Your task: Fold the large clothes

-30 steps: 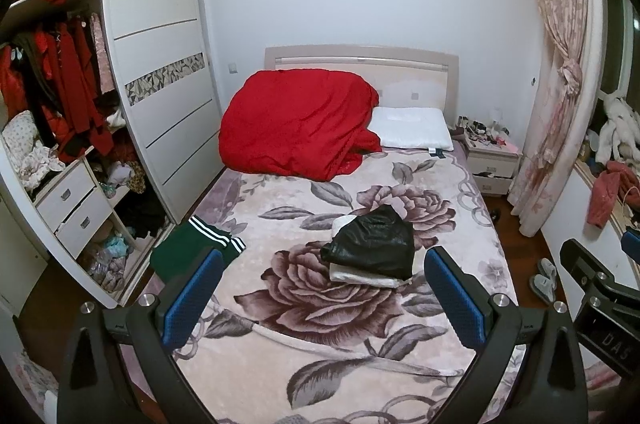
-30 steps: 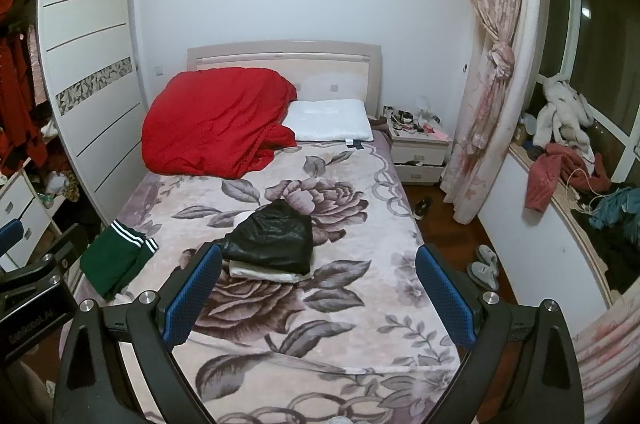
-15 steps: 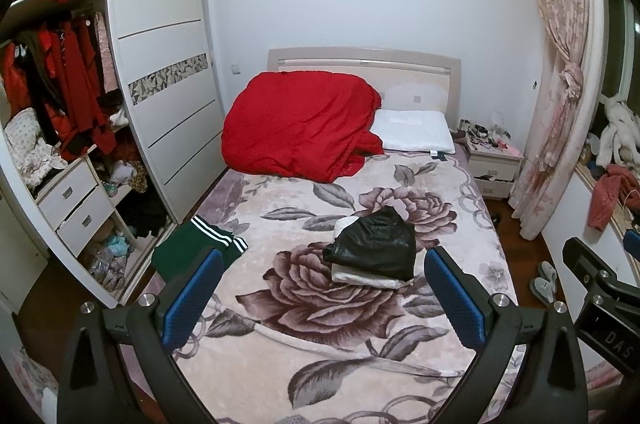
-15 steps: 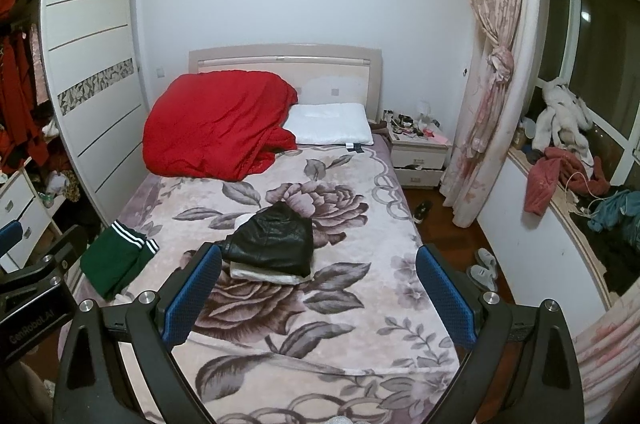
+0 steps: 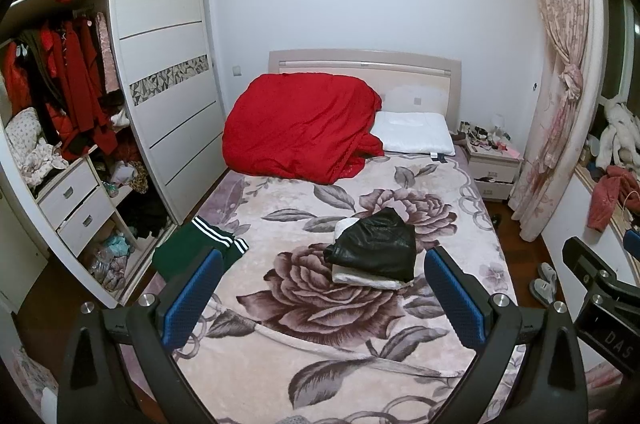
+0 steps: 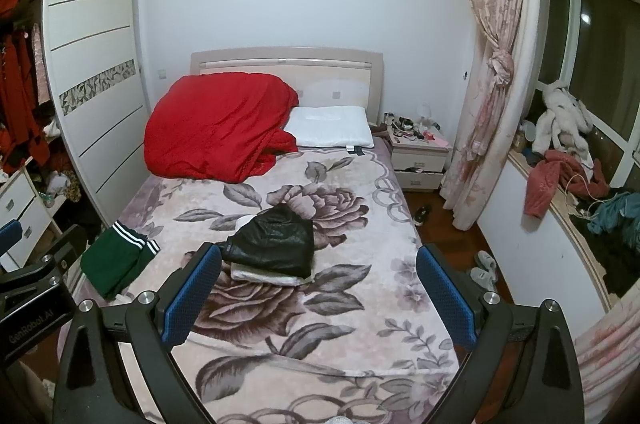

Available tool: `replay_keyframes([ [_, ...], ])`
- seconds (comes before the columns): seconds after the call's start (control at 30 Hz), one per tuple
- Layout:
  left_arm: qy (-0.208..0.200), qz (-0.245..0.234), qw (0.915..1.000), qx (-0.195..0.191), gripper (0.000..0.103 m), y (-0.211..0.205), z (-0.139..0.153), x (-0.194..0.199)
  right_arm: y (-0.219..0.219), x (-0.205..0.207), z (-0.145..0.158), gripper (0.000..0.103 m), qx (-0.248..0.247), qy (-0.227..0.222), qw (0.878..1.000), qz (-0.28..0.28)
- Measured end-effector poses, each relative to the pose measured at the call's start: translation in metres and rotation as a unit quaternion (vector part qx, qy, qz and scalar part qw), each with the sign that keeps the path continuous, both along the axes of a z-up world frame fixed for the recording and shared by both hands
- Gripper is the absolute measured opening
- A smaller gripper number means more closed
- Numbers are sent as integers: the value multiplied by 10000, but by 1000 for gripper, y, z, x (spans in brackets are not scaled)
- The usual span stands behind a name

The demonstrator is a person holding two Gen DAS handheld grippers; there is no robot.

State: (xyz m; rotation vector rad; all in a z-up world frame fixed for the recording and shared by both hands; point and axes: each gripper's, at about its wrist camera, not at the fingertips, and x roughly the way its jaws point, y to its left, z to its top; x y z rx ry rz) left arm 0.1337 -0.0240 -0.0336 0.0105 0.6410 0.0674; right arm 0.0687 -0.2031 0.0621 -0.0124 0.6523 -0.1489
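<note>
1. Bed (image 5: 360,364), floral blanket: fills centre of both views. Its left edge runs close beside the wardrobe (image 5: 168,72); its right edge faces a strip of dark wood floor (image 6: 440,224) that runs up to the nightstand (image 6: 418,160) and curtain (image 6: 492,64).
2. Red quilt (image 5: 304,128) heaped at the head end, left side, against the headboard; white pillow (image 5: 416,138) just beside it on the right. Foot half of the blanket is open surface around the clothes.
3. Folded stack mid-bed: black garment (image 5: 378,248) on top of a white garment (image 5: 360,278), edges roughly squared. Open blanket on all four sides.
4. Green garment (image 5: 192,248) with white stripes lies at the left edge of the bed and overhangs it toward the wardrobe.
5. Left gripper (image 5: 320,298): fingers spread wide, nothing between the blue pads, held above the foot of the bed. Well apart from every garment.
6. Right gripper (image 6: 316,296): fingers likewise wide and empty, above the foot end.
7. Slippers (image 6: 484,264) on the floor strip to the right of the bed.
8. Writing: right gripper's body, seen at the edge of the left wrist view, reads "DAS". Left gripper's body in the right wrist view reads what looks like "GenRobot.AI"; small and distorted, so not certain.
</note>
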Motion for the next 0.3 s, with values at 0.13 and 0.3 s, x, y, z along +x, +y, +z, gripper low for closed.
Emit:
replay_keyframes([
  [0.13, -8, 6, 10000, -5, 103, 0, 0, -1, 0, -1, -1, 100, 2, 4, 10000, 4],
  [0.3, -67, 51, 9999, -63, 103, -1, 4, -3, 1, -3, 0, 100, 13, -4, 10000, -2],
])
